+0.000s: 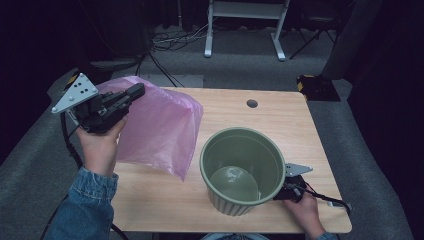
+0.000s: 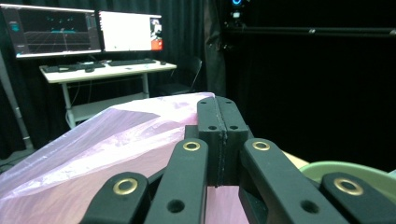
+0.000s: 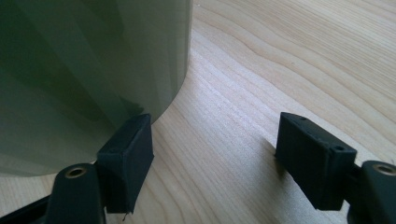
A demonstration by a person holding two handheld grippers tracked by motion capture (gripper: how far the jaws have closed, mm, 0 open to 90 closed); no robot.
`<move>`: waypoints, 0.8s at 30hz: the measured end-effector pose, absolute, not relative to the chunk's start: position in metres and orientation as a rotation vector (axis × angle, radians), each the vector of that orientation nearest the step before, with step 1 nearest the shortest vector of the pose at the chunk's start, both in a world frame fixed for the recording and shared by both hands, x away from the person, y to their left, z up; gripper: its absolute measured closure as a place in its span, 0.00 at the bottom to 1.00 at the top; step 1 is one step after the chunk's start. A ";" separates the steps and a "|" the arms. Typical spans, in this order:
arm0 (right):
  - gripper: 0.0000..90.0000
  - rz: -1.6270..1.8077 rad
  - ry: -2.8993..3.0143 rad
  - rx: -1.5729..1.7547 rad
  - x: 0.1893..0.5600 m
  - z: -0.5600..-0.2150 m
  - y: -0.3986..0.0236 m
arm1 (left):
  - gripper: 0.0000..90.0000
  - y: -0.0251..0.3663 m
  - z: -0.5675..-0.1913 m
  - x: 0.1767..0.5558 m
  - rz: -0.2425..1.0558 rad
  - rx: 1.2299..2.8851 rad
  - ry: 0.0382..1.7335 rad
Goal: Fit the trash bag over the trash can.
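Pinching thin pink plastic bag (image 1: 159, 131) in left tool (image 1: 131, 94), right tool (image 3: 215, 154) spread beside ribbed green glazed pot (image 1: 243, 170)

Thin pink plastic bag (image 1: 160, 125) — glossy ceramic pot (image 1: 243, 167)

Denim sleeve (image 1: 87, 202) on L arm. Both grippers (image 1: 131, 93) black w/ grey three-cornered plates (image 1: 75, 93), brass rivets (image 2: 125, 186), black cables (image 1: 67, 140).

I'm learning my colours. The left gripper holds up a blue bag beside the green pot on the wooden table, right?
Not quite: the bag is pink, not blue, as the high view shows. The left gripper does hold it up beside the green pot on the wooden table.
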State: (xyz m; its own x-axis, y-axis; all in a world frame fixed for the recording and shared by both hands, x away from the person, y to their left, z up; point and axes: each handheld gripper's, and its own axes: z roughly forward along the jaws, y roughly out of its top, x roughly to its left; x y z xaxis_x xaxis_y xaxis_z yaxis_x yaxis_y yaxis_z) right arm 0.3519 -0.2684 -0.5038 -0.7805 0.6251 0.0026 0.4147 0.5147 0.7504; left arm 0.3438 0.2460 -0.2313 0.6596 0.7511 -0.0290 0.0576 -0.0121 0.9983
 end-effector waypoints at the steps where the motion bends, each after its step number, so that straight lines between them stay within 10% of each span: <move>1: 0.31 1.126 2.490 0.876 0.352 -0.504 -0.268 | 1.00 0.246 -0.231 0.344 0.628 1.502 0.705; 24: 0.31 1.127 2.490 0.876 0.352 -0.504 -0.268 | 1.00 0.179 -0.195 0.345 0.534 1.526 0.545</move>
State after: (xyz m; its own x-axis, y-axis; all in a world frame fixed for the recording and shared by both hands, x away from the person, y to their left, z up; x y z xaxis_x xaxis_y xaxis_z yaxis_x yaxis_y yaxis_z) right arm 0.3520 -0.2685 -0.5038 -0.7804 0.6252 0.0027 0.4148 0.5145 0.7505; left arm 0.3450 0.1794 -0.1946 0.7730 0.6344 0.0017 0.0138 -0.0195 0.9997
